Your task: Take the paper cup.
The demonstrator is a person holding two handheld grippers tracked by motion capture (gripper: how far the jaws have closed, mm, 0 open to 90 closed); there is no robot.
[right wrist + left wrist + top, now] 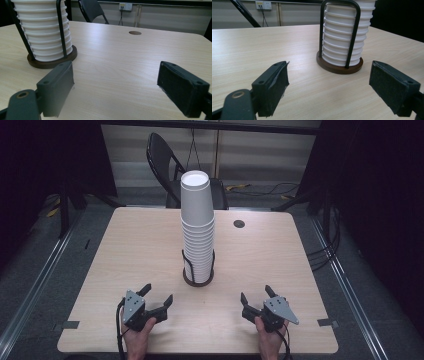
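You are holding both the left hand-held gripper [159, 296] and the right hand-held gripper [256, 294] spread and empty; the upright cup stack [197, 227] is standing mid-tabletop [125, 250], at one o'clock from your left, eleven from your right, about equally near

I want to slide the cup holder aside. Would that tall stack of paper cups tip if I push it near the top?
Probably. The stack of paper cups rises far above the wire holder, so its upper part looks unsupported. Paper cups are likely light and may lean or separate. Pushing at the round wooden base seems steadier.
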